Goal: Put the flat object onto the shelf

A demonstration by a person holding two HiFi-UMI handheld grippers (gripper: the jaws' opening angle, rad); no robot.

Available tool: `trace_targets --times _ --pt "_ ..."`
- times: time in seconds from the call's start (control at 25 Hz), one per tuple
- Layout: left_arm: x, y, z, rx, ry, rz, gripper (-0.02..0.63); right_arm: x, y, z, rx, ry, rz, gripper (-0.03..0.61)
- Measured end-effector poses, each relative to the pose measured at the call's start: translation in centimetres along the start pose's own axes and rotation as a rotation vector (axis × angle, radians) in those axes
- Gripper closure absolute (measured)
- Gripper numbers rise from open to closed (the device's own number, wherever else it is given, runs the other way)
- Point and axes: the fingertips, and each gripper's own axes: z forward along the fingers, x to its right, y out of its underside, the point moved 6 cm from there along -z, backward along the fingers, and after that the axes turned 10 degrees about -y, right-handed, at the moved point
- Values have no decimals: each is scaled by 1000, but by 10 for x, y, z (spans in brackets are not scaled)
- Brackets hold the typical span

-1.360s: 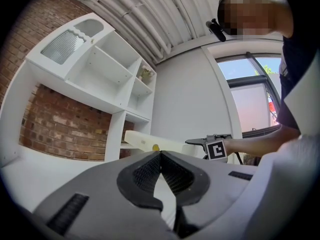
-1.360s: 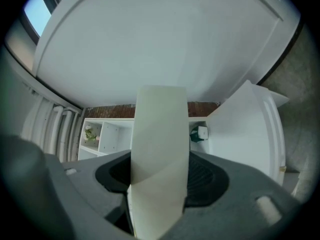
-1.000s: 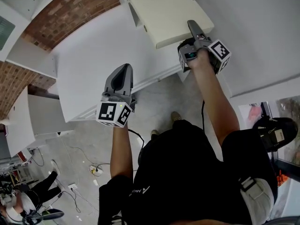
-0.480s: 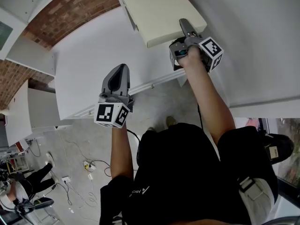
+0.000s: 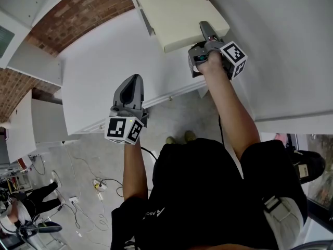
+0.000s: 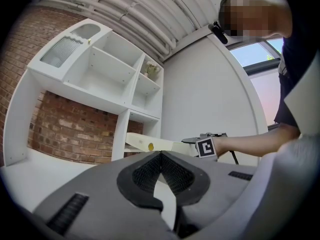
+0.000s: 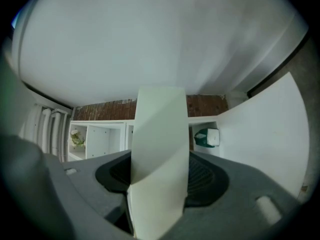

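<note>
The flat object is a cream board (image 5: 177,12), held out level over the white counter (image 5: 99,61) at the top of the head view. My right gripper (image 5: 205,29) is shut on its near edge. In the right gripper view the board (image 7: 160,144) fills the space between both pads and runs forward toward the white shelf unit (image 7: 100,139). My left gripper (image 5: 132,83) hovers over the counter's near edge, to the left of the board and apart from it. Its jaws meet at the tips (image 6: 161,156) with nothing between them. From there the board (image 6: 150,144) shows edge-on.
The shelf unit (image 6: 100,74) has several open compartments, one with a small plant (image 6: 151,70). A green and white object (image 7: 206,137) sits in a lower bay. A brick wall (image 5: 78,9) backs the counter. Cables (image 5: 99,184) lie on the floor, and another person (image 5: 26,212) is at lower left.
The right gripper and the board have shifted left and a little farther away over the counter. The left gripper has drifted slightly nearer. Over the last half second both have hardly moved.
</note>
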Motion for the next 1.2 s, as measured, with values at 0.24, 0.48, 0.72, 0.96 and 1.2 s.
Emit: trace_targets --times 0.24,0.48,0.72,0.96,1.2 --pt "-4 -1 8 -8 23 7 615 -5 11 18 14 15 -17 305" --pt "-15 -1 14 -11 29 11 615 0 14 37 25 28 -28 305" --pt "-28 -2 23 -28 24 15 615 6 15 67 31 49 -48 305" --pt "-51 -1 35 -29 10 21 615 10 14 102 36 49 -57 305" --pt "-62 -4 49 -23 13 26 615 17 13 131 45 49 -47 305"
